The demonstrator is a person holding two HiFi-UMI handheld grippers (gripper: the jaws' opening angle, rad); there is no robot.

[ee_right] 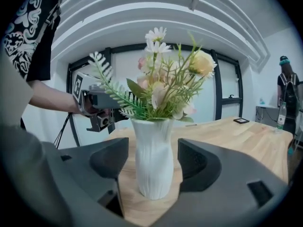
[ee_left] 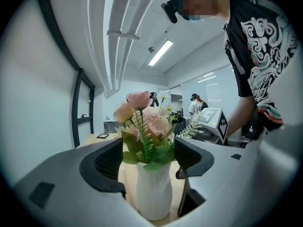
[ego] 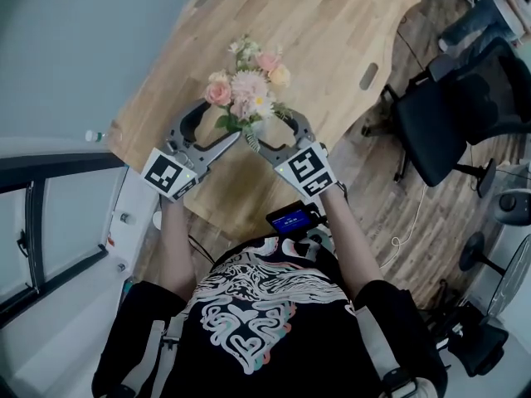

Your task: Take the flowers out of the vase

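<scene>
A white ribbed vase [ee_right: 154, 160] stands upright on the wooden table [ego: 332, 31] and holds a bunch of pink, cream and white flowers [ego: 249, 85] with green fronds. My left gripper [ego: 222, 121] is open at the vase's left, the vase [ee_left: 154, 193] standing between its jaws with a gap on each side. My right gripper [ego: 270, 127] is open at the vase's right, its jaws likewise either side of the vase body without touching it. The blooms [ee_left: 147, 122] rise above both pairs of jaws. From above, the flowers hide most of the vase.
The table's near edge is just behind the grippers. A black office chair [ego: 448, 114] stands on the floor to the right. A small dark item [ee_right: 241, 120] and a bottle [ee_right: 282, 115] are far off on the table. People [ee_left: 196, 105] stand in the background.
</scene>
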